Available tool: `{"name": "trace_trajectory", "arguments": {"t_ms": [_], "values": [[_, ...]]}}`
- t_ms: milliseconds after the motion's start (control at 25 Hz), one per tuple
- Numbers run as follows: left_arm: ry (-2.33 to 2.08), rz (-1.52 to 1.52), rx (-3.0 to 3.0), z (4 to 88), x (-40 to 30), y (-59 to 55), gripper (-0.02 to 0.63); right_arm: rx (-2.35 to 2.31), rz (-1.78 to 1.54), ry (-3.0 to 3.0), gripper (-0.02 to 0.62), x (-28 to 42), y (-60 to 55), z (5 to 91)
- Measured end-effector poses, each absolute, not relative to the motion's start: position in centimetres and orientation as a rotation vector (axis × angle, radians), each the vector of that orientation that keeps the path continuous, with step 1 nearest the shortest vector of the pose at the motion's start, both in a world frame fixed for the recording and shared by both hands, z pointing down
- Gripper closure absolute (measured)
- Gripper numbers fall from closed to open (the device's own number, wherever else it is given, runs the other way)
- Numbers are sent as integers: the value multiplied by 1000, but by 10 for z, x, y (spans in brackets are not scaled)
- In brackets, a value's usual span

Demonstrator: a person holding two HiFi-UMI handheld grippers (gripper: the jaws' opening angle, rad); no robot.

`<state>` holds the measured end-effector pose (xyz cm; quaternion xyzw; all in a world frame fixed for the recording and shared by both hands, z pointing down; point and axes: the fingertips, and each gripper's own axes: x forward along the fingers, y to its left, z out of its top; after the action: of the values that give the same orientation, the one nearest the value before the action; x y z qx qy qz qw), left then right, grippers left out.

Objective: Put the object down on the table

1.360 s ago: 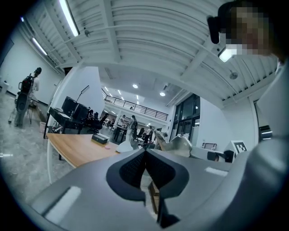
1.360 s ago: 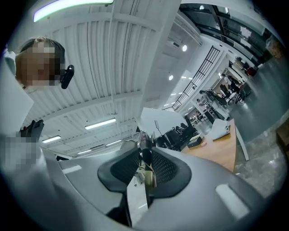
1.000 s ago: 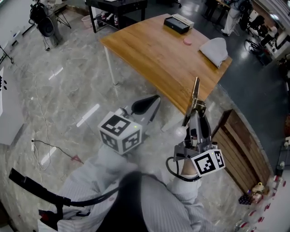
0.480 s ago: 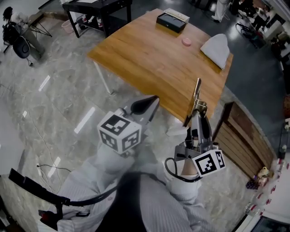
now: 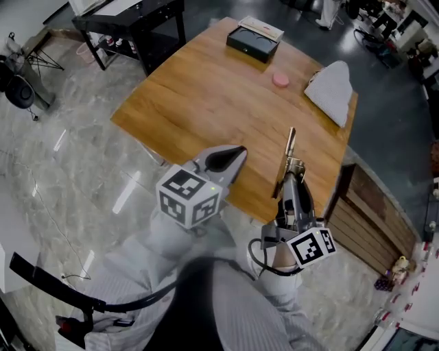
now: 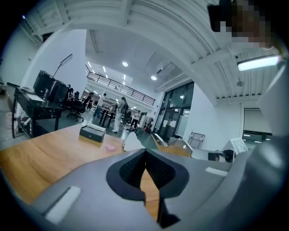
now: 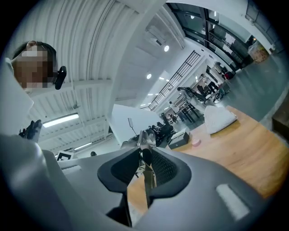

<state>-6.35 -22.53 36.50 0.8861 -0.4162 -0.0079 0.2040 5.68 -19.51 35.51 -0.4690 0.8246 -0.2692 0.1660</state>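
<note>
My right gripper (image 5: 293, 177) is shut on a slim, brass-coloured metal tool (image 5: 289, 147). The tool stands up out of the jaws and points away from me, over the near edge of the wooden table (image 5: 199, 89). In the right gripper view the tool (image 7: 145, 178) runs up between the dark pads of the right gripper (image 7: 143, 158). My left gripper (image 5: 232, 156) is shut with nothing in it, level with the table's near edge and left of the tool. In the left gripper view the left gripper (image 6: 144, 153) has its pads meeting at the tips.
On the far part of the table lie a black box (image 5: 252, 40), a small pink round thing (image 5: 280, 80) and a folded white cloth (image 5: 330, 83). A wooden slatted piece (image 5: 370, 219) stands right of the table. A black desk (image 5: 130, 14) stands behind on the marble floor.
Both grippers have come closer to the table. The tool, which stood over the floor at the table's edge, now stands over the tabletop. The grip on it is unchanged.
</note>
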Motion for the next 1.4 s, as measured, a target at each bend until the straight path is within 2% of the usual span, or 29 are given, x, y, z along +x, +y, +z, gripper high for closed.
{"name": "trace_trajectory", "arguments": {"t_ms": [280,680,920,1080,1400], "values": [[-1079,72,2460,385,-51,-317,604,-1418,-788,2374,497,61,-282,369],[-888,234,2413,445,-22,-395,604,-1727,-879,2471,495,73,-360,454],[-816,297,2344,487,-20,-402,604,-1808,-707,2954,497,56,-381,531],[-815,333,2298,510,-27,-401,604,-1808,-481,3286,497,42,-385,578],[-780,358,2269,525,-29,-392,604,-1809,-307,3452,495,28,-385,621]]}}
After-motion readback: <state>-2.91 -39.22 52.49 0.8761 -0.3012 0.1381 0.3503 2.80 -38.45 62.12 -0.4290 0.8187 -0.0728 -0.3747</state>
